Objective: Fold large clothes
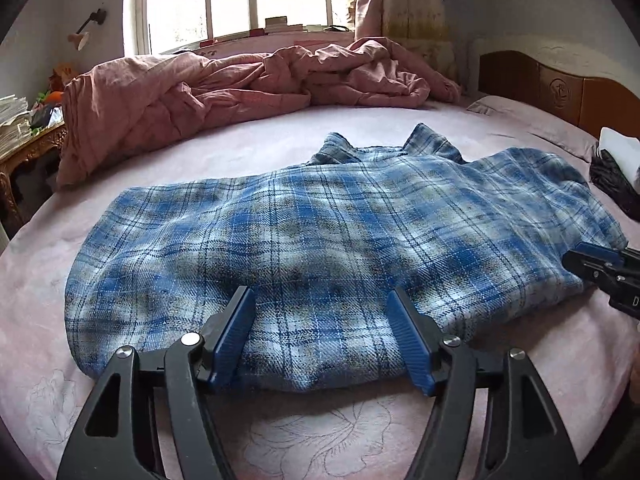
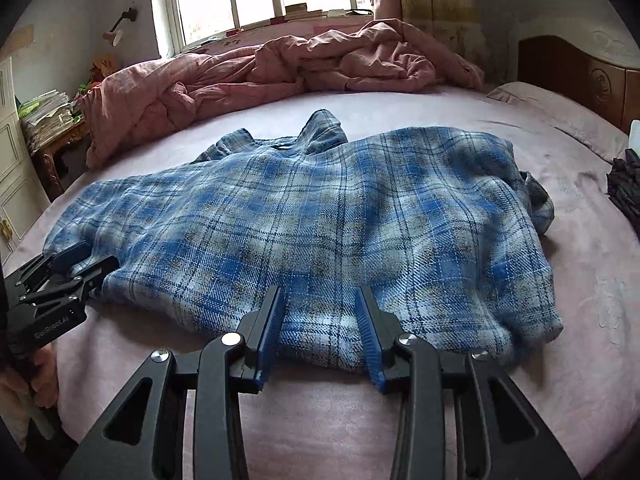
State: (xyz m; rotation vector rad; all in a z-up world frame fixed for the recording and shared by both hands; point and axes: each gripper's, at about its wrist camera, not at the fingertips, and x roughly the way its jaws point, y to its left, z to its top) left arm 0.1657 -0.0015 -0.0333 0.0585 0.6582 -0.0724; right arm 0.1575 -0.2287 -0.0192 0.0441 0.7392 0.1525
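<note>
Blue plaid shirt [image 1: 340, 240] is lying spread across the middle of the pink bed sheet [image 1: 280, 128], collar toward the window, near hem facing both tongs, sleeves apparently already tucked in along the sides.

Left gripper [image 1: 320, 300] is hovering over the near hem, jaws standing apart, cloth showing between the pads but not pinched. Right gripper [image 2: 320, 296] is doing likewise further along the same hem, jaws apart but narrower, nothing clamped.

Step in hand, as judged: taking the hem at two points for the fold up toward the collar. To do it well, each jaw should be biting every layer at the hem edge, not just the top one; both tongs should be lifting together and level, so the fold line is running straight across.

Count: one shirt; two grippers; one crumpled pink quilt [image 1: 224, 84] at the far side; one pillow [image 2: 560, 108] by the wooden headboard [image 1: 560, 88]; one dark bundle [image 1: 612, 184] at the right edge.
</note>
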